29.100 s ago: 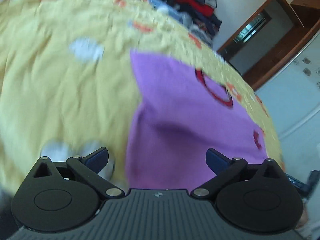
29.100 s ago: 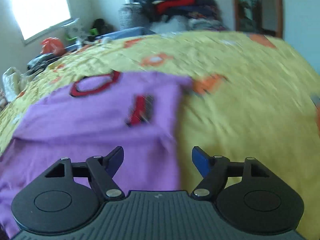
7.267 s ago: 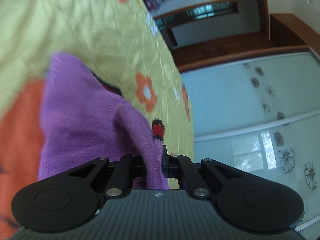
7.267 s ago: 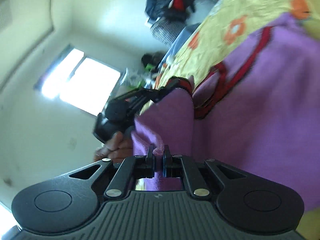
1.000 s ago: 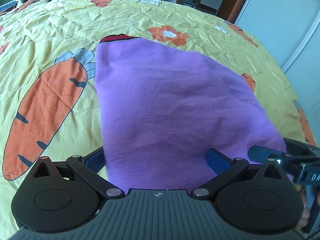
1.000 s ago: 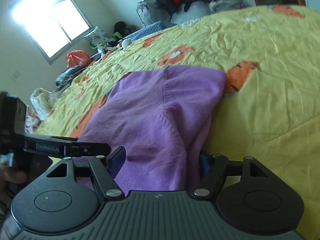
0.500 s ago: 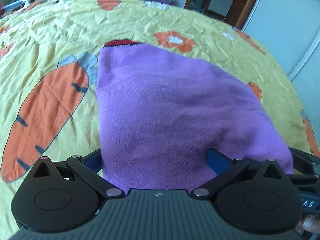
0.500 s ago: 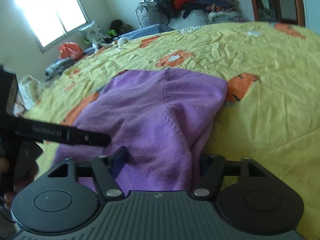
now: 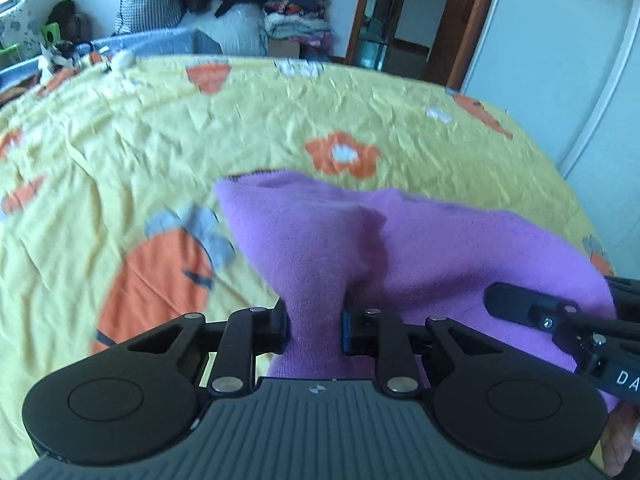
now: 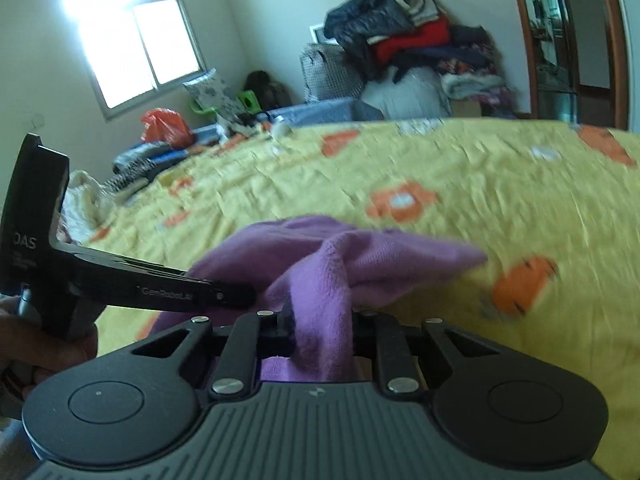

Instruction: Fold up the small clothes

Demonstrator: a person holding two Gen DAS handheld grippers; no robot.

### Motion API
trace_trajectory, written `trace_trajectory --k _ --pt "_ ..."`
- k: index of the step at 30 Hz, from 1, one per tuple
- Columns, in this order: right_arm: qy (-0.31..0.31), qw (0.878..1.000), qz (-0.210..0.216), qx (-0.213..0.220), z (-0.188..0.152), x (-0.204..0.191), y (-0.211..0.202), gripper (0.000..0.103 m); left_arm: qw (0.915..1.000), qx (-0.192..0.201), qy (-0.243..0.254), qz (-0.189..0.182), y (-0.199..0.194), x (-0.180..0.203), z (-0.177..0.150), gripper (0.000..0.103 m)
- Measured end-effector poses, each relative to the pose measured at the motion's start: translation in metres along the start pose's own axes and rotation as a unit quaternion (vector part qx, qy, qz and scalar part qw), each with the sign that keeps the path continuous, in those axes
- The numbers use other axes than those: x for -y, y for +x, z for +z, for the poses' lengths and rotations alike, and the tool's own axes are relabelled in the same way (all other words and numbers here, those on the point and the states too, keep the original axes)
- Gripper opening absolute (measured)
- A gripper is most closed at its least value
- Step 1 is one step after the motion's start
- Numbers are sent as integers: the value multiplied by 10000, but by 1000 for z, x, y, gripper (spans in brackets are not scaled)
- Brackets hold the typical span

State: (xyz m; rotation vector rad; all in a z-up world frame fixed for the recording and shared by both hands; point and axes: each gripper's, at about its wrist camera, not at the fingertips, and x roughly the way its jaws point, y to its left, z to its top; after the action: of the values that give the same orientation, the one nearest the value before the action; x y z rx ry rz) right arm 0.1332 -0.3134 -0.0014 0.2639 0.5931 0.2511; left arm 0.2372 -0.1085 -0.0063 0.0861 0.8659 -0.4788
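Purple garment (image 9: 440, 248): near edge bunched, clamped in jaws of left gripper (image 9: 314, 326) and right gripper (image 10: 320, 330), over yellow bedspread (image 9: 120, 152).

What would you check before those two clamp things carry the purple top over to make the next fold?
1. Left gripper shut on the purple sweater: ok, cloth bunched between its fingers.
2. Right gripper shut on the sweater: ok, a thick wad is pinched.
3. Near edge lifted off the yellow bedspread: ok.
4. Far edge lying flat: not ok, it looks rumpled.
5. Both grips at matching corners: cannot tell, the cloth hides them.
6. Bedspread ahead free of other clothes: ok in both views.
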Motion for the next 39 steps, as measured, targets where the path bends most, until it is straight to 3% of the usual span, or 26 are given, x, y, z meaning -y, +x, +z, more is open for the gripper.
trace_trajectory --k 6,10,15,22,23,24,25,26,27,30,32,35,37,39 --pt "72 9991 310 283 33 -11 -19 18 9998 198 48 -35 -44 -9 34 25" --pt "162 9981 410 435 39 -9 -35 18 9993 310 186 -40 -64 -2 39 26" --pt "116 9974 286 644 35 -3 -61 18 9986 383 345 -132 -71 21 41 26" --pt "491 9955 16 806 16 37 -88 19 9970 401 597 -272 -52 71 34 28" --pt "465 9964 -74 704 6 45 -83 28 9983 252 447 -268 -41 73 29 37" --pt "383 9980 -206 450 -6 54 -73 64 9993 -18 291 -254 -25 72 22 54" --pt "380 9976 -577 81 -21 63 -64 88 9994 -231 198 -142 -11 69 12 62" --pt "347 9939 -1045 -87 -37 69 -65 92 9996 -260 94 -36 -5 64 -2 61" --pt "317 9924 -1185 18 -54 73 -77 92 9995 -304 42 15 -3 60 -16 53" --pt "767 9928 -887 241 -93 92 -116 92 9981 -497 -186 -299 -12 46 -57 55" --pt "998 9893 -1035 256 -110 102 -128 92 9966 -581 -218 -541 -19 43 -80 58" --pt "1279 9876 -847 338 -126 114 -135 92 9950 -772 -234 -590 -19 45 -107 59" --pt "1070 9888 -986 332 -128 109 -132 88 9956 -837 -16 -415 -16 50 -125 59" --pt "447 9889 -1417 -72 -127 96 -117 85 9967 -616 513 -128 -20 59 -140 70"
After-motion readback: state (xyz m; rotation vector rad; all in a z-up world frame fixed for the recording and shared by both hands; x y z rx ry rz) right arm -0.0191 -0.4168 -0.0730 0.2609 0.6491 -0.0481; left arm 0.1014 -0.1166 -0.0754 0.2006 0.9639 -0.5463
